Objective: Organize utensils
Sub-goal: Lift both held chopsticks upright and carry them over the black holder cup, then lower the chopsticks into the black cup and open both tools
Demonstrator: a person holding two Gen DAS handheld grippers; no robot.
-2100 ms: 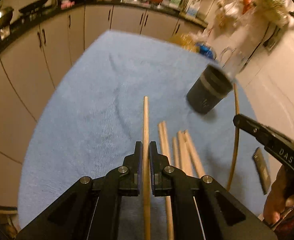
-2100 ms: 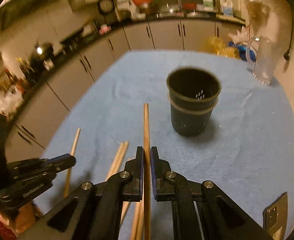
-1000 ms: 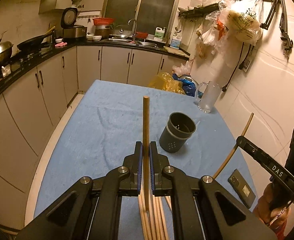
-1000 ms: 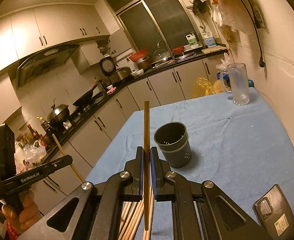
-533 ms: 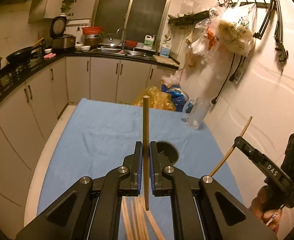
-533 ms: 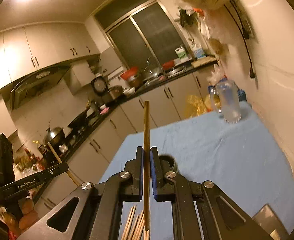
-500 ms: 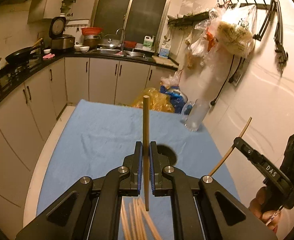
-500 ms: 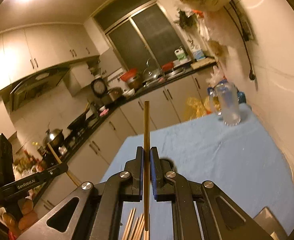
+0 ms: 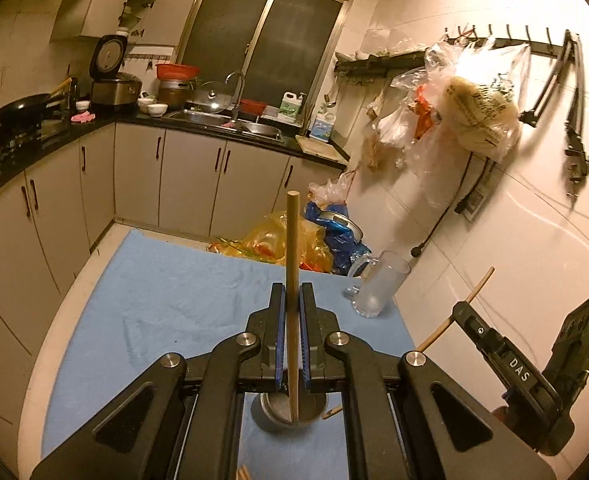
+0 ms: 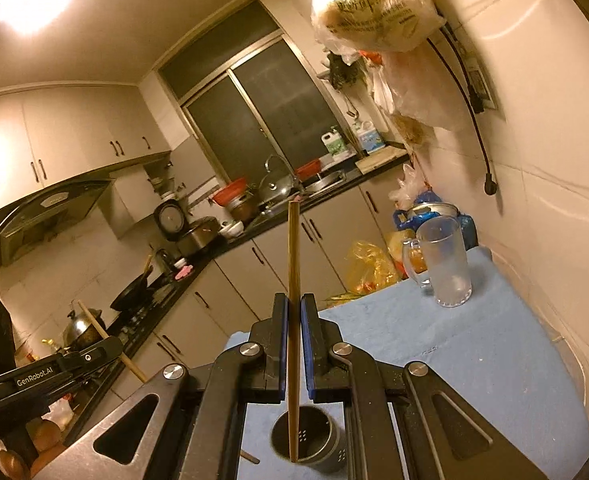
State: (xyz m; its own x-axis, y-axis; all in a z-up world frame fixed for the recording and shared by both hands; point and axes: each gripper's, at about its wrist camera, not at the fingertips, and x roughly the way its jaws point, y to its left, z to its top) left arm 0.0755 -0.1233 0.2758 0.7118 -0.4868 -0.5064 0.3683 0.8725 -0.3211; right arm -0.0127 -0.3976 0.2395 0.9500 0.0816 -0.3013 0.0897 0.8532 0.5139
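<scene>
My left gripper (image 9: 290,294) is shut on a wooden chopstick (image 9: 292,240) that stands upright between the pads. Its lower end shows against the mouth of the dark round holder (image 9: 278,410) on the blue cloth below. My right gripper (image 10: 293,300) is shut on another chopstick (image 10: 293,248), also upright, with its lower end over the same holder (image 10: 322,444). Whether either end is inside the holder I cannot tell. Each view shows the other gripper at its edge: the right gripper (image 9: 458,312) and the left gripper (image 10: 114,346), each with a slanted chopstick.
A frosted glass mug (image 9: 378,288) stands at the far right of the blue-clothed table (image 9: 166,292), close to the tiled wall. Loose chopsticks (image 9: 332,411) lie beside the holder. Plastic bags (image 9: 278,240) sit beyond the table's far edge, cabinets to the left.
Both grippers rose and moved forward over the table, each still holding its chopstick. The holder slid from ahead of the fingers to beneath them, and the loose chopsticks dropped nearly out of view.
</scene>
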